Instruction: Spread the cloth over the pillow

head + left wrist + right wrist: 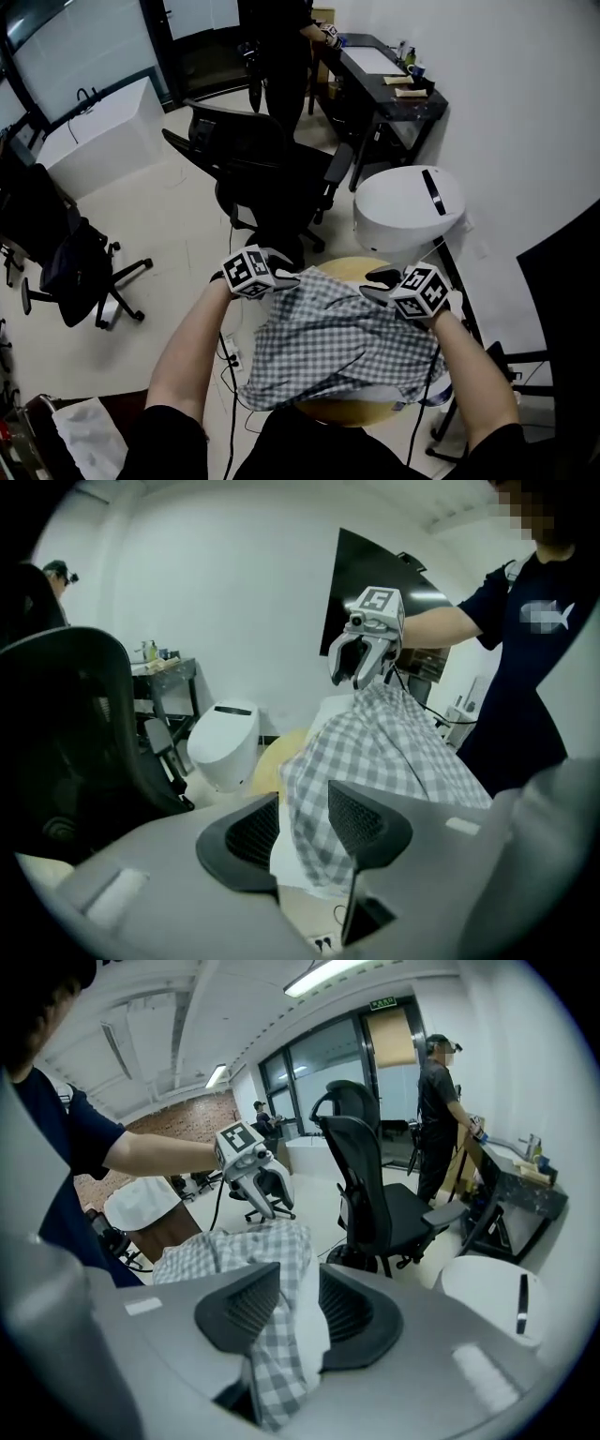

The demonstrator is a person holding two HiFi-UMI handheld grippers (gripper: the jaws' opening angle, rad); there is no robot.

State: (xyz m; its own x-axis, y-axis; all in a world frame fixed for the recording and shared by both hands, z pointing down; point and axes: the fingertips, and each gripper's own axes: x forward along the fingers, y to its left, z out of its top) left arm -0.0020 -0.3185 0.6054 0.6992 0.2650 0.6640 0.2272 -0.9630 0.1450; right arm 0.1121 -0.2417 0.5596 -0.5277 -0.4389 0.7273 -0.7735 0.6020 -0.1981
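Observation:
A grey-and-white checked cloth (pixel 328 342) lies draped over a round wooden table (pixel 342 269). A white pillow (pixel 427 392) shows only as a strip at the cloth's near right edge. My left gripper (pixel 286 278) is at the cloth's far left corner. In the left gripper view the cloth (pixel 375 752) runs between the jaws of the left gripper (pixel 305 817), lying against one pad with a thin gap at the other. My right gripper (pixel 375 281) is at the far right corner. In the right gripper view its jaws (pixel 300 1302) are shut on bunched cloth (pixel 272 1241).
A black office chair (pixel 262 169) stands just beyond the table. A white round bin (pixel 408 206) is at the right, beside a dark desk (pixel 384 75). A person (pixel 281 47) stands at the back. Another black chair (pixel 75 272) is at the left, and cables lie on the floor.

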